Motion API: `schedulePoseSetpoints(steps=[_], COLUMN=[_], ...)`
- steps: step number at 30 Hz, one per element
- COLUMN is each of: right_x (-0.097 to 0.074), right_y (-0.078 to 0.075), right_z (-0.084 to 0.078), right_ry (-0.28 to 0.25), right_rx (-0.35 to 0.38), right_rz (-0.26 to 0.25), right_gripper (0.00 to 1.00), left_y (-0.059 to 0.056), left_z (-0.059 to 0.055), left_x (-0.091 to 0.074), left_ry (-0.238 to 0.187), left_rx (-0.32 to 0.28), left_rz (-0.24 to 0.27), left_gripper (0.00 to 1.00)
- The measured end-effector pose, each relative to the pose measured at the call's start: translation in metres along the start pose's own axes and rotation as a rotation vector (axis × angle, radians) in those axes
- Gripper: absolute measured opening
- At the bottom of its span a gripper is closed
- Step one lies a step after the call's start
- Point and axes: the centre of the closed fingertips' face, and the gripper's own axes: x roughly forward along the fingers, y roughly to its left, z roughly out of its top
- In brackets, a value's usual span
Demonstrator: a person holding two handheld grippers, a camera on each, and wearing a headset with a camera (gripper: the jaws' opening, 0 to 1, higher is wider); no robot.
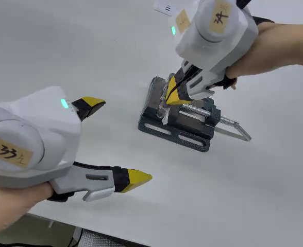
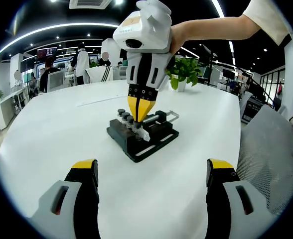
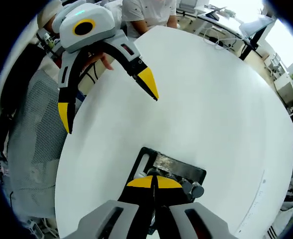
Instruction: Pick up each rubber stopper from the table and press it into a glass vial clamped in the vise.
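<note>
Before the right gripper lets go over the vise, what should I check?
1. Right gripper shut, tips down on the vials: ok.
2. Stopper between its tips: cannot tell, the tips hide it.
3. Stopper fully seated in a vial: cannot tell.
4. Vise flat on the table: ok.
5. Left gripper open and apart from the vise: ok.

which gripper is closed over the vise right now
The right gripper, its yellow-tipped fingers pressed together over the vise; the left gripper is wide open, away from the vise.
</note>
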Motion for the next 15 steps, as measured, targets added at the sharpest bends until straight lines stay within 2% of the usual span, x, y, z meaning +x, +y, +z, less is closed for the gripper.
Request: schedulePoseSetpoints(steps=[7,8,10,15], right_x=[-0.0008,-0.0003,0.0001,-0.0007], right_y=[0.0016,0.0041,-0.0007,0.0011], right_z=[-0.0025,-0.0011,-0.0054,-0.0027], right_ry=[0.013,-0.014,-0.041,-0.034], right_rx=[0.034,0.089,0.137,0.120], right_rz=[0.023,0.037,0.061,0.065], right_gripper=[0.00,0.00,0.00,0.00], left_y=[0.0016,0.0022,0.0032,0.0052], left_z=[0.0029,0.0032,0.0038,0.0022], left_x=[0.0025,0.0031,0.0037,0.0051], left_ry=[-0.011,-0.013,-0.018,-0.022], left_rx=[-0.010,-0.012,-0.017,-0.035], left_rz=[0.006,0.009,0.015,0.023], left_gripper=[0.88,0.88,0.88,0.88])
